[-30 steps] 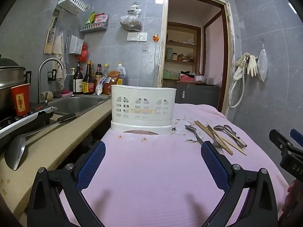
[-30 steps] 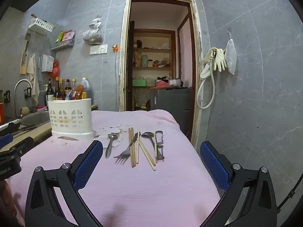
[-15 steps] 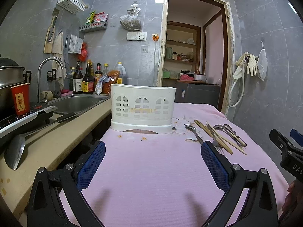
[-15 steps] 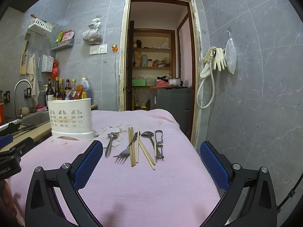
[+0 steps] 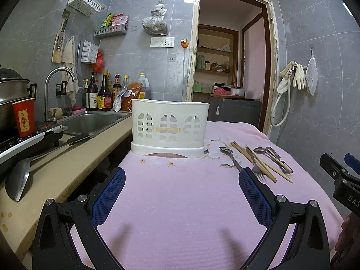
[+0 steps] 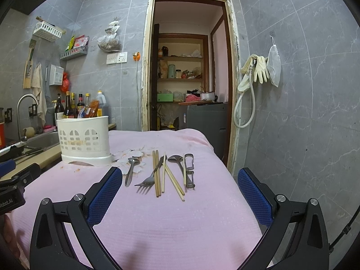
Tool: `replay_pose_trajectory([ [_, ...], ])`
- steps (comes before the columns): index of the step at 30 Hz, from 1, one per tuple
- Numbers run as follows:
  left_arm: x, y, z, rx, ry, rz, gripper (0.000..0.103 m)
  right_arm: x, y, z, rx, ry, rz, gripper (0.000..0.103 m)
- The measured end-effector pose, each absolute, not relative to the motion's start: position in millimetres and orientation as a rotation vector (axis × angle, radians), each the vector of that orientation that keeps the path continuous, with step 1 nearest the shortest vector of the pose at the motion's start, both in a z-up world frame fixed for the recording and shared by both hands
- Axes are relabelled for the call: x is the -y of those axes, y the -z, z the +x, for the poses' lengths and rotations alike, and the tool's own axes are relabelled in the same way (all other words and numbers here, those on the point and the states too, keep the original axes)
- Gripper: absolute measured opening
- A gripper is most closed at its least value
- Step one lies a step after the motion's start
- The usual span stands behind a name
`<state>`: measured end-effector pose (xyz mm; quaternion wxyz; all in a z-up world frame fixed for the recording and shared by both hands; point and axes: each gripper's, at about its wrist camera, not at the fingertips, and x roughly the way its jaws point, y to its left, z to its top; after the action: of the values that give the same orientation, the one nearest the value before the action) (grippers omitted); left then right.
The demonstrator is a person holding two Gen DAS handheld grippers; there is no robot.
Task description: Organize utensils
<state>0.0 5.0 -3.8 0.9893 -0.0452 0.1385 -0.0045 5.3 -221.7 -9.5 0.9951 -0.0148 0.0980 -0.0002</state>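
Two grippers held wide apart above a pink cloth, utensils and holder ahead, nothing gripped.

Left gripper (image 5: pixel 181 190): blue-padded fingers spread wide and empty, facing the white utensil holder (image 5: pixel 169 127), which stands upright on the pink cloth (image 5: pixel 180 202) beside the counter (image 5: pixel 67 168) and sink (image 5: pixel 90 122). Right gripper (image 6: pixel 180 190): fingers likewise spread wide and empty, facing the utensils laid flat on the cloth to the right of the holder and clear of it. Left to right in the right wrist view: spoon (image 6: pixel 131 169), fork (image 6: pixel 149 176), chopsticks (image 6: pixel 156 175) with some crossing over the fork handle, second spoon (image 6: pixel 177 163), metal peeler-type tool (image 6: pixel 189 171). A ladle (image 5: pixel 20 177) lies on the counter.
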Motion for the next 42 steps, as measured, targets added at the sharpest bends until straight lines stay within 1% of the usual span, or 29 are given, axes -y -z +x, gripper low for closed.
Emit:
replay_pose_trajectory([
  [42,-6,14,0,-0.296,0.015,-0.095,0.099,219,19,6,-0.215,-0.005,-0.031,0.103],
])
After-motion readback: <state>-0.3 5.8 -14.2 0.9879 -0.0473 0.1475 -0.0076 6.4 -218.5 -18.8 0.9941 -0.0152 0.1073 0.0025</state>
